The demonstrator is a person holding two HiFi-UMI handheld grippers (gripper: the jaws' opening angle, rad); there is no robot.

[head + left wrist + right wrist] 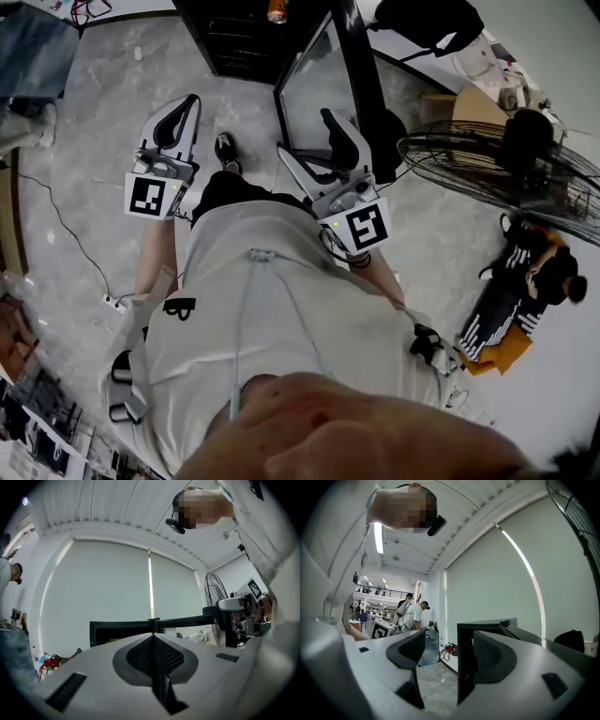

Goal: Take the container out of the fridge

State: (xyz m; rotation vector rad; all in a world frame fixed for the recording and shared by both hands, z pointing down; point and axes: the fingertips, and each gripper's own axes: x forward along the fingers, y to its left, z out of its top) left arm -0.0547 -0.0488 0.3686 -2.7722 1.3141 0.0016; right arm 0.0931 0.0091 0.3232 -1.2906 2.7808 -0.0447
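Just in front of the black fridge (234, 37), whose glass door (314, 84) stands swung open, the left gripper (184, 105) has its jaws pressed together on nothing. The right gripper (305, 133), beside that door, is wide apart and empty. A small orange container (277, 9) shows in the fridge, well apart from both. Each gripper's cube bears a square black-and-white marker, and the dark mark on the person's shirt (262, 309) is too blurred to read.

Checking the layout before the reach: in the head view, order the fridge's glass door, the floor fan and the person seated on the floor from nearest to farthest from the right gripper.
1. Glass door, directly ahead of the right gripper.
2. Floor fan, off to its right.
3. Seated person, farther right, beyond the fan.
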